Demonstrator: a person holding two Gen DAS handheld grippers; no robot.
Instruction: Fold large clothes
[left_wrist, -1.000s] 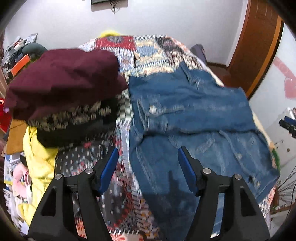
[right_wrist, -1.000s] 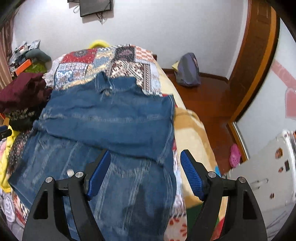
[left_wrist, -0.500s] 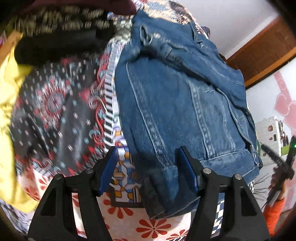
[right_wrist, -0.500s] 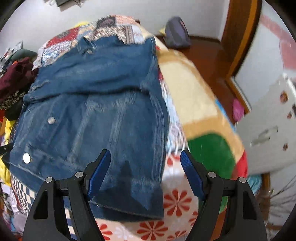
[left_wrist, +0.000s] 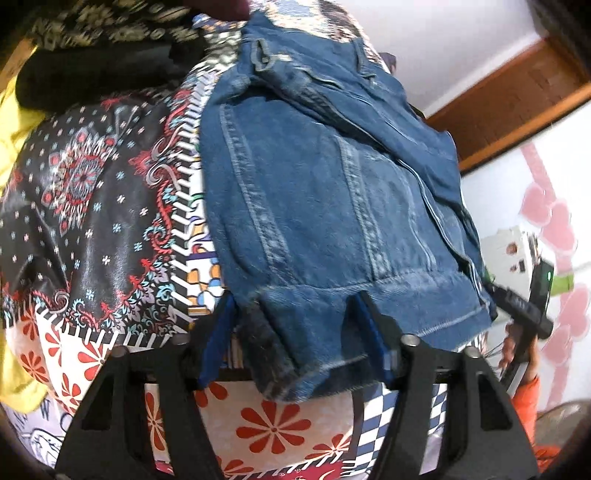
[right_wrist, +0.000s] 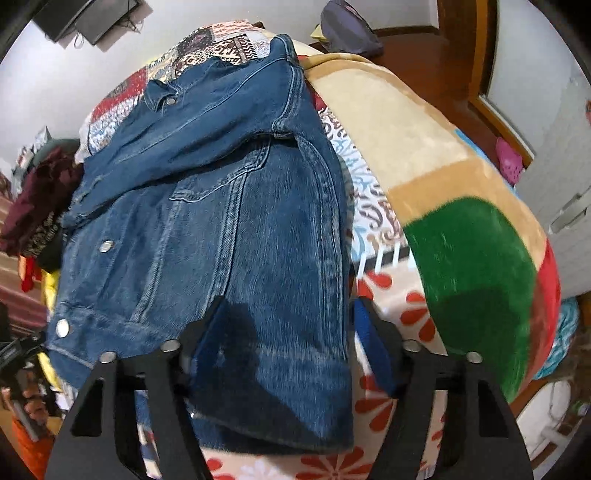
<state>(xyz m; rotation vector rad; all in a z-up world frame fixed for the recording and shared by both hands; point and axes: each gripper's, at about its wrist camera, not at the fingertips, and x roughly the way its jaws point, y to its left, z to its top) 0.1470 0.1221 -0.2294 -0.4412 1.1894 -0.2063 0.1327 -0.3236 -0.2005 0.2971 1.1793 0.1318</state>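
Note:
A blue denim jacket (left_wrist: 325, 192) lies flat on a patterned bed, its sleeves folded across the upper part. It also shows in the right wrist view (right_wrist: 221, 229). My left gripper (left_wrist: 295, 339) is open, with the jacket's near left hem corner between its blue pads. My right gripper (right_wrist: 284, 339) is open, with the near right hem corner between its blue pads. The other gripper shows at the right edge of the left wrist view (left_wrist: 524, 314).
A pile of maroon, black and yellow clothes (left_wrist: 92, 59) sits left of the jacket. The patterned bedspread (left_wrist: 92, 206) hangs over the near bed edge. A beige, green and red blanket (right_wrist: 461, 229) lies right of the jacket. A white cabinet (right_wrist: 565, 192) stands further right.
Both grippers came down and forward from above the bed to the jacket's near hem. Each open gripper now straddles a hem corner.

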